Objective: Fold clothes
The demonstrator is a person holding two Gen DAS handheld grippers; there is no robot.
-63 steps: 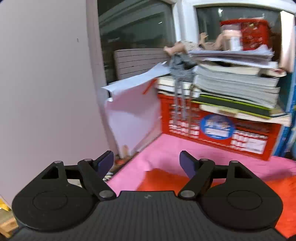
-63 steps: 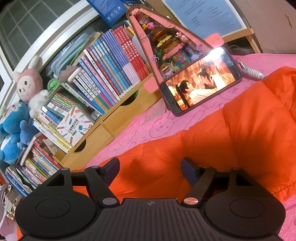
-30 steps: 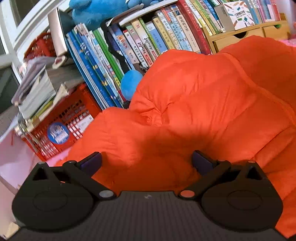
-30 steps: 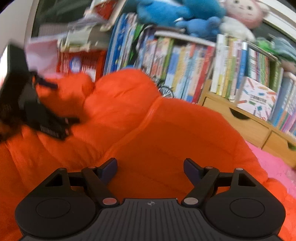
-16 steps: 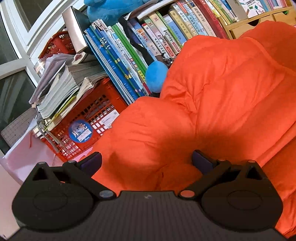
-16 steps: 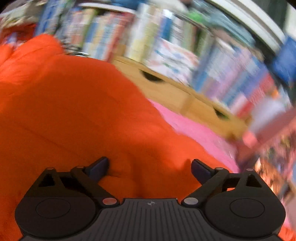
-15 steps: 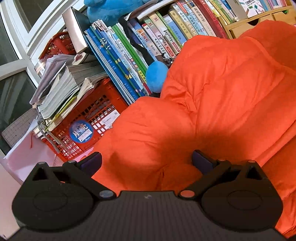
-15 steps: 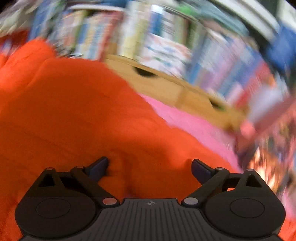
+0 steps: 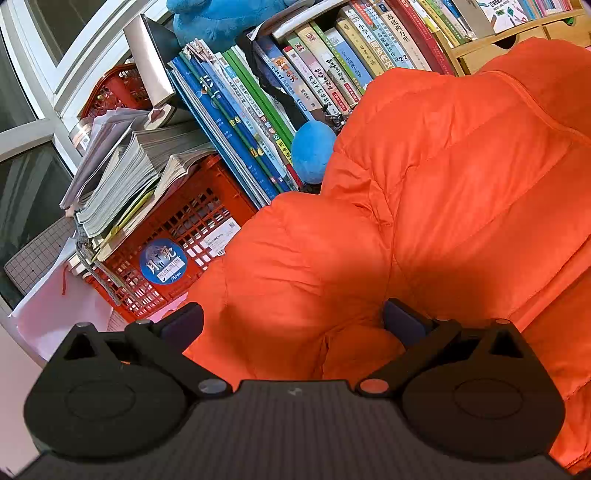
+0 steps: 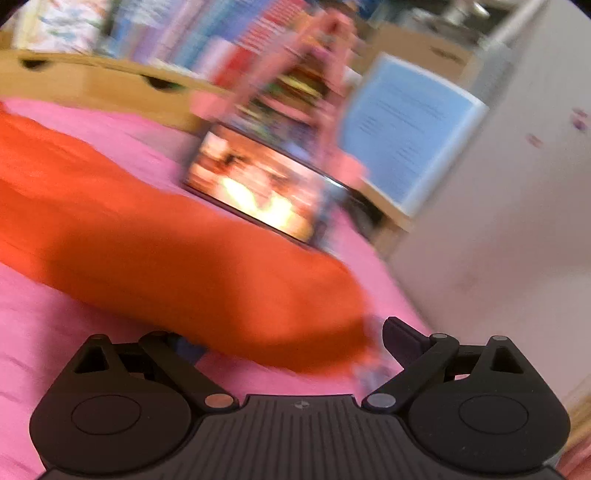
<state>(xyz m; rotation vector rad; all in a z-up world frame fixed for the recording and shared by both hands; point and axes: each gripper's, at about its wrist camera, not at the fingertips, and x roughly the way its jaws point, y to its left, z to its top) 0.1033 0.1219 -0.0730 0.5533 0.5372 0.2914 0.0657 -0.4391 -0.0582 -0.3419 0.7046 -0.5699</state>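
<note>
Orange padding is filling most of the left wrist view: one puffy orange jacket [image 9: 424,206] is lying heaped on the pink surface [image 10: 74,332], its far edge pressing against a leaning row of books [image 9: 280,107]. The left tongs [image 9: 291,321] are hovering low over a bulging fold of the jacket with both fingers spread wide; the quilted fabric is swelling up between them, but neither pad is clearly closing on it, so they are gripping nothing.

One red plastic crate [image 9: 173,251] with a round blue sticker is sitting to the left of the jacket, carrying one slumping stack of magazines and papers [image 9: 122,173]. One blue plush ball [image 9: 312,151] is wedged between the books and the jacket, and one larger blue plush toy [image 9: 225,16] is lying on top of the books. A wooden drawer unit [image 9: 517,40] is showing far right.

Blur is smearing the right wrist view. The right tongs [image 10: 291,343] are also standing wide open and empty, with one end of the jacket [image 10: 192,258] lying across just beyond the fingers. One phone [image 10: 255,184] with a lit screen is propped far behind it, beside one blue sheet [image 10: 406,129] leaning on a wooden ledge.
</note>
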